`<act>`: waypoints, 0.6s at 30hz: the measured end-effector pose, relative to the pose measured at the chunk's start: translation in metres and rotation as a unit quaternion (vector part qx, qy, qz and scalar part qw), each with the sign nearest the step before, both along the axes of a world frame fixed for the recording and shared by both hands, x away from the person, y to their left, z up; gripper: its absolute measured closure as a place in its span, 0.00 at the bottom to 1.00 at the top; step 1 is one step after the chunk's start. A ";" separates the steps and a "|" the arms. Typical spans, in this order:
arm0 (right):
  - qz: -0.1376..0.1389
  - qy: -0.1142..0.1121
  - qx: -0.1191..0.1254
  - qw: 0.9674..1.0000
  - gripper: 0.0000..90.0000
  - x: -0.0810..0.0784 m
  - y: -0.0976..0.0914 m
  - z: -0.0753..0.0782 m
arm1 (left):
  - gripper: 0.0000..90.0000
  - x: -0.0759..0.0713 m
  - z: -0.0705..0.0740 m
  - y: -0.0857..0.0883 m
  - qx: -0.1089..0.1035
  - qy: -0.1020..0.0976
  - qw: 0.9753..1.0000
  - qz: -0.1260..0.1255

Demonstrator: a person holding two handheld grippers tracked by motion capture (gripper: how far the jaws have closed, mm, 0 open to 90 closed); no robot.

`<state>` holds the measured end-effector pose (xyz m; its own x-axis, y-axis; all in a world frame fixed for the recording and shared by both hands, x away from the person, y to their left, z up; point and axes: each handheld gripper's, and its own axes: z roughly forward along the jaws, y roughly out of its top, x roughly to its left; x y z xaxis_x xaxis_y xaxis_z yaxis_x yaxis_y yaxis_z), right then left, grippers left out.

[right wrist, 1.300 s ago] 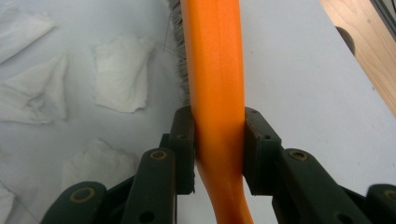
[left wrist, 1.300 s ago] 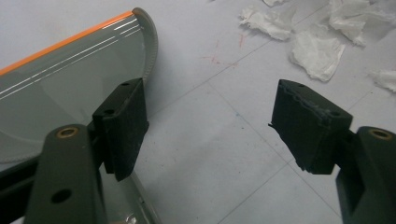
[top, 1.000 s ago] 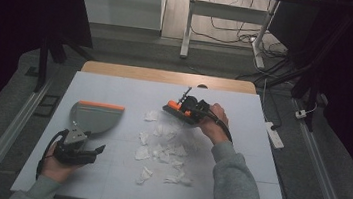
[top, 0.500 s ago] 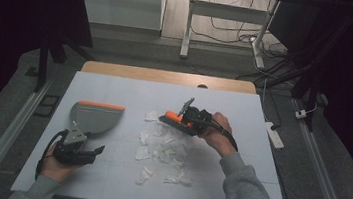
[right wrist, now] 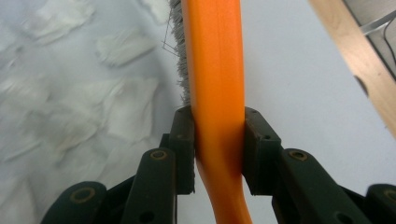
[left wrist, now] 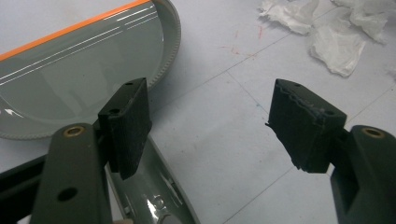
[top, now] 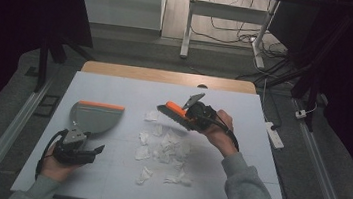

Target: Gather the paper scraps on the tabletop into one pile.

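The brush (right wrist: 215, 70) is clamped by its orange handle in the right gripper (top: 197, 116), above the far edge of the paper scraps (top: 164, 148). The left gripper (left wrist: 212, 135) gapes empty over the dustpan (top: 94, 116) handle. A hard sweep could scatter scraps or shove the unheld pan away.

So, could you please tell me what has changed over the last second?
The right hand-held gripper, shut on the orange brush, carried it left, toward the paper scraps. The left hand-held gripper, the dustpan and the scraps stayed put.
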<state>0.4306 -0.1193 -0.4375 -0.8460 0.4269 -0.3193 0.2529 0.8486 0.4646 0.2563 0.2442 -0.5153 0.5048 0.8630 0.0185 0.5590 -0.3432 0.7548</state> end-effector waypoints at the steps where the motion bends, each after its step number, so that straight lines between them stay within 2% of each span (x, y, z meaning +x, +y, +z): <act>1: -0.004 -0.001 -0.001 1.000 0.76 0.005 0.003 -0.001 | 0.34 0.000 0.000 0.000 0.001 0.000 1.000 0.000; 10: -0.007 0.000 -0.043 0.999 0.76 0.051 0.042 -0.019 | 0.34 0.000 0.001 0.001 -0.001 -0.002 1.000 0.000; 13: 0.000 -0.010 -0.056 0.998 0.76 0.055 0.053 -0.024 | 0.34 -0.002 0.002 0.001 -0.005 -0.004 1.000 -0.002; 18: 0.011 -0.014 -0.075 0.997 0.76 0.058 0.068 -0.026 | 0.34 -0.002 0.002 0.003 -0.010 -0.003 1.000 0.000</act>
